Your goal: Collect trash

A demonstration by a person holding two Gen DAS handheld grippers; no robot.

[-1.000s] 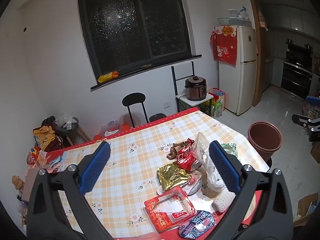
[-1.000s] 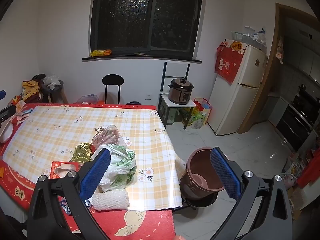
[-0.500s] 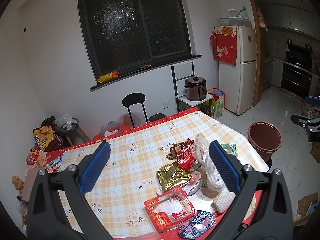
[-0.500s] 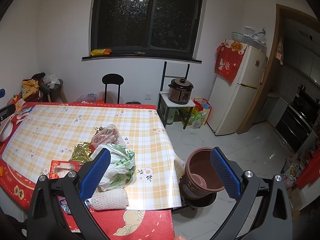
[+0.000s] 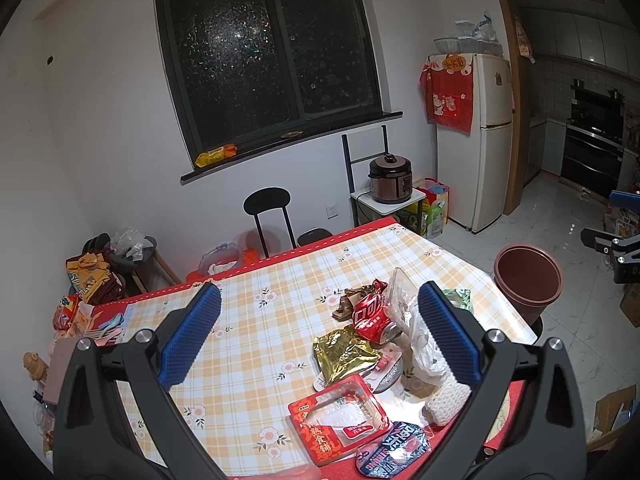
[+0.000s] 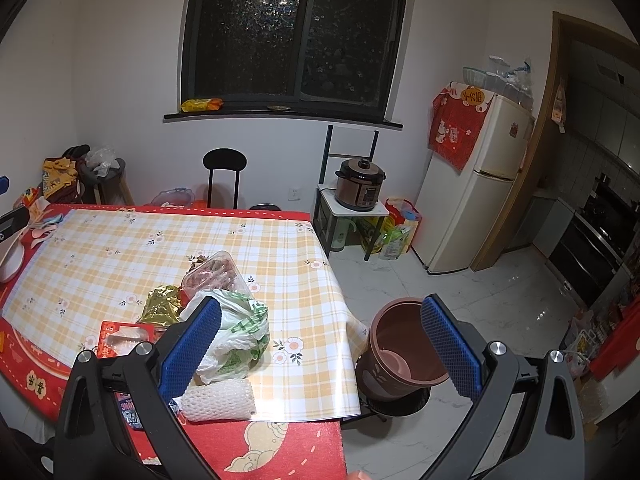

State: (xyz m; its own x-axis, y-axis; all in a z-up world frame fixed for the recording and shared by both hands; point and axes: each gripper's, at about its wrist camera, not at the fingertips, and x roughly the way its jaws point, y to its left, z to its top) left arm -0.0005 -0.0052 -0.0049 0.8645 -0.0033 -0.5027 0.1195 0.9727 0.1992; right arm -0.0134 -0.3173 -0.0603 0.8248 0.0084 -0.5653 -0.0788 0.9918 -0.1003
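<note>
Left wrist view: a table [image 5: 248, 344] with a yellow checked cloth fills the lower middle. The trash lies bunched at its near right part: a crushed red can [image 5: 370, 316], a gold foil wrapper [image 5: 344, 354] just beside it, a clear plastic tray [image 5: 402, 300] tilted up behind the can, a red food box [image 5: 338, 420] with a clear window, a blue snack wrapper [image 5: 394, 450] at the table's edge, a white foam net [image 5: 446, 400] and a clear plastic bag [image 5: 426, 350]. A brown bin [image 5: 527, 280] stands on the floor just past the table's right edge. Behind are a black chair [image 5: 268, 216], a rice cooker [image 5: 390, 180] on a small stand, and a fridge [image 5: 476, 140]. The left gripper [image 5: 320, 340] hangs above the table with its jaws spread wide, holding nothing and touching nothing; its right finger hides part of the bag.

Right wrist view: the same table [image 6: 120, 248] lies to the left, the bin [image 6: 404, 352] stands close against its corner, open and upright. A white and green plastic bag [image 6: 236, 332] sits near the table's edge, the foam net [image 6: 218, 400] in front of it, the gold wrapper [image 6: 162, 306] and clear tray [image 6: 214, 274] behind. The right gripper [image 6: 320, 340] is wide open and empty, its left finger overlapping the bag in view, its right finger overlapping the bin's rim.
</note>
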